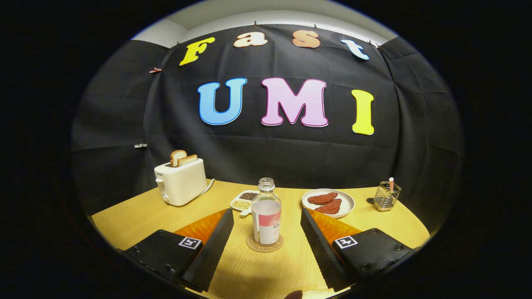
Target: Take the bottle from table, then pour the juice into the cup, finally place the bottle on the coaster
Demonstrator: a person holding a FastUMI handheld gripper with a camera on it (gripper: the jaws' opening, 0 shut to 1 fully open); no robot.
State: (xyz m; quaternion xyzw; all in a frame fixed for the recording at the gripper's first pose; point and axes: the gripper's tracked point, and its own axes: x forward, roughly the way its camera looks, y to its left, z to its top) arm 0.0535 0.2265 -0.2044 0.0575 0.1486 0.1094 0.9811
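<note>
Gripper view: my hand-held gripper (266,232) is spread wide and grips nothing. The bottle (266,216) stands upright on the coaster (264,243), between the fingers and touching neither. I judge the placing done, so the step is to leave cleanly: draw straight back along the desk (141,218) without swinging sideways, as either finger could clip the uncapped bottle. I see no cup.

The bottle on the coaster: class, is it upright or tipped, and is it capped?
Upright and uncapped. The bottle stands on the coaster, bare neck pointing up, between the open gripper fingers, which don't touch it.
</note>
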